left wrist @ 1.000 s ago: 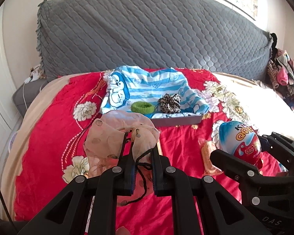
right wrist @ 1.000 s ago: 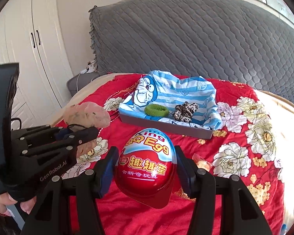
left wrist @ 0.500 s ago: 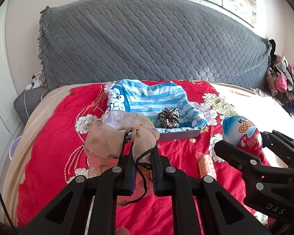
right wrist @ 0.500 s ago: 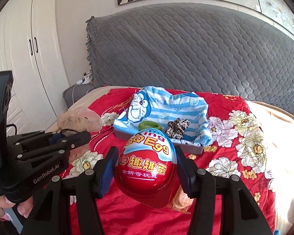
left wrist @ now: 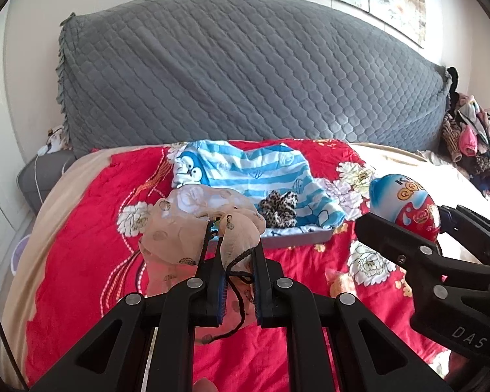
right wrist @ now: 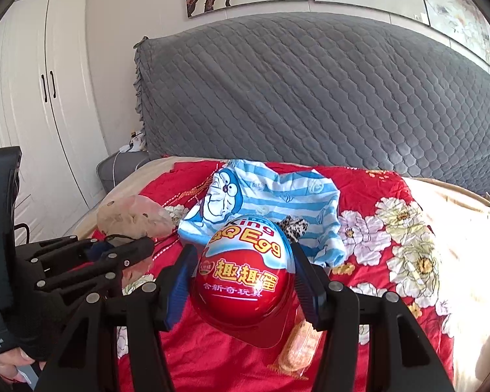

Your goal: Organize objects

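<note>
Toy egg (right wrist: 245, 281), red below and blue on top, sits clamped between the pads of the right tongs (right wrist: 243, 284), held clear above the bed. The left tongs (left wrist: 236, 261) are pressed together on a sheer peach scrunchie (left wrist: 179, 228) with dark dots, whose thin black cord (left wrist: 235, 297) hangs down between the fingers. In the left wrist view the two tools ride side by side, near each other but apart, the egg to the right of the scrunchie.

Ahead of both lies a shallow grey tray (left wrist: 297, 240) lined with a blue-striped cartoon cloth (left wrist: 245, 170); a leopard-print scrunchie (left wrist: 277, 207) already rests on it. A green one may lie behind the peach fabric, but it is hidden here. Both items look to be mid-carry toward that tray, so the step in hand is most likely transport before placing. The next move probably calls for bringing each load over the tray's near rim, lowering it onto a bare part of the cloth, and only then parting the tongs; the egg is round and may roll if let go high or on a slope.

An orange wrapped snack (right wrist: 299, 343) lies on the red flowered bedspread (left wrist: 81, 228) beneath the egg, yet to be gathered. The tray's near edge faces the tongs. Open bedspread lies left and right of it, and the grey quilted headboard (left wrist: 245, 75) stands well behind, so the approach is clear.
</note>
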`<move>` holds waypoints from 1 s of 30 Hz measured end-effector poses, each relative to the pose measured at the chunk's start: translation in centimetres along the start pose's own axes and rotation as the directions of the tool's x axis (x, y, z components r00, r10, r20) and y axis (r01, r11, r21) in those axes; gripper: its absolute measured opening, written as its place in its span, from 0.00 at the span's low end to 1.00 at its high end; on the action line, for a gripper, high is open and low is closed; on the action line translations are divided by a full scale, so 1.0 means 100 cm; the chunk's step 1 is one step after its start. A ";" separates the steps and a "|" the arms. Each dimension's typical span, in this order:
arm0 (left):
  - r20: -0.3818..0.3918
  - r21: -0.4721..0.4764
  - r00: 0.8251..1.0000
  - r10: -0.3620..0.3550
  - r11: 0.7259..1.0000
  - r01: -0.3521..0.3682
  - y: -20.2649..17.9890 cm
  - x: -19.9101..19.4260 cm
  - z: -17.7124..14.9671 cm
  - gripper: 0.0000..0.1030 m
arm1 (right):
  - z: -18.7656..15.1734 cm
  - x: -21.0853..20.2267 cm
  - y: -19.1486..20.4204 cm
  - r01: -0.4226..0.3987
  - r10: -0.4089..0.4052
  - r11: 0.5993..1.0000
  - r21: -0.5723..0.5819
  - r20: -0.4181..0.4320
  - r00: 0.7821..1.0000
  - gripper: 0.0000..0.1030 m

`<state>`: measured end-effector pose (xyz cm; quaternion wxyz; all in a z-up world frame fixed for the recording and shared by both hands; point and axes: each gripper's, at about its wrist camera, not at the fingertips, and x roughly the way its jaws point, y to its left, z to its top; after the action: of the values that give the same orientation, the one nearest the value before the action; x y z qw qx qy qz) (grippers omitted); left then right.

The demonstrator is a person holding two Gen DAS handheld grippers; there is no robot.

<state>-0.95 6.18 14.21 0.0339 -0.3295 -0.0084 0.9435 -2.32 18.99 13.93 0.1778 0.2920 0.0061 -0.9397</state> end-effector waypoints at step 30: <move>-0.007 -0.004 1.000 -0.021 1.000 0.021 0.008 0.074 0.033 0.12 | 0.037 0.069 -0.025 0.024 -0.024 1.000 0.007 0.010 1.000 0.55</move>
<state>-8.84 5.89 12.17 0.0433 -0.3327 -0.0138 0.9419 -10.46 18.58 12.93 0.1657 0.2880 0.0057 -0.9432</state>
